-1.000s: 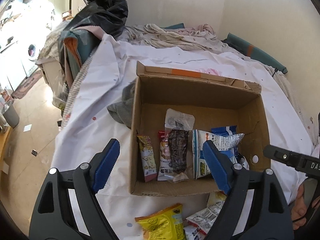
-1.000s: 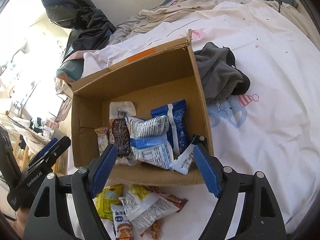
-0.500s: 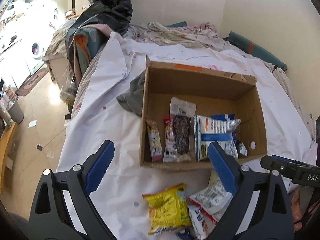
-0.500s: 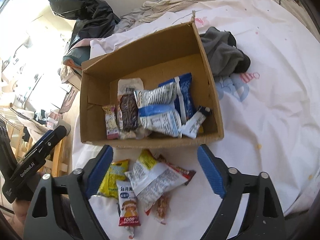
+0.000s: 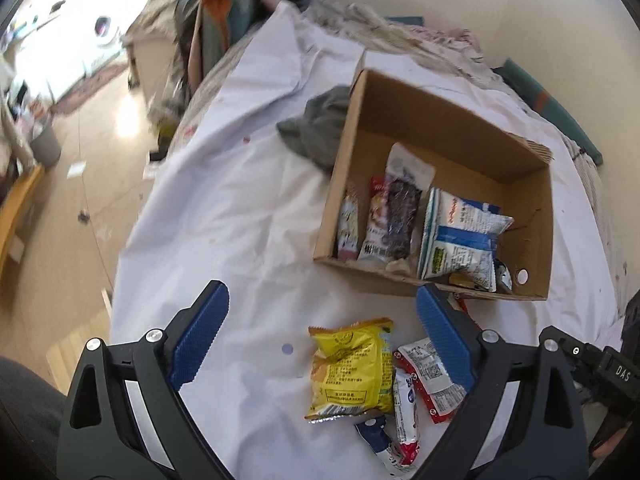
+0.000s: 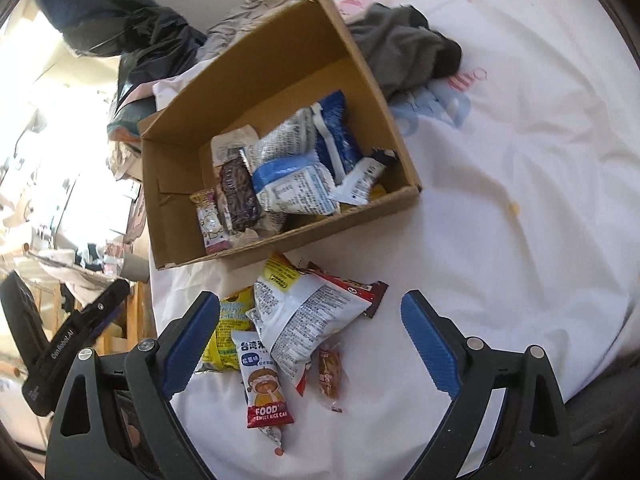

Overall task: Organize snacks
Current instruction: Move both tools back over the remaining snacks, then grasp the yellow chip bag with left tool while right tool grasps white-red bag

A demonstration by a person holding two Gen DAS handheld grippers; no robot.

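The snack sorting looks partly done. On the white bedsheet (image 6: 520, 200), the open brown cardboard box (image 6: 180, 184) already holds several packets, which read from left to right in the right wrist view as a slim pink-and-white bar wrapper (image 6: 210, 222), a dark brown bar in clear film (image 6: 238, 194), a blue-and-white crinkled pouch (image 6: 292, 184) and a small white sachet (image 6: 360, 180) propped against the right wall.

Still loose on the sheet, just in front of the box, lies a small heap: a yellow crisp bag (image 5: 352, 364), a narrow white rice-cake stick with a red end (image 6: 262, 380), a larger white printed bag (image 6: 304, 316) lying over a red wrapper (image 6: 360, 286), and a small orange-brown sweet in clear wrap (image 6: 330, 374). By this count, about half remains.

The left gripper (image 5: 320, 332) hangs over the yellow bag, jaws wide apart and holding nothing. The right gripper (image 6: 310, 344) straddles the heap, its jaws opening, pads clear of every packet.
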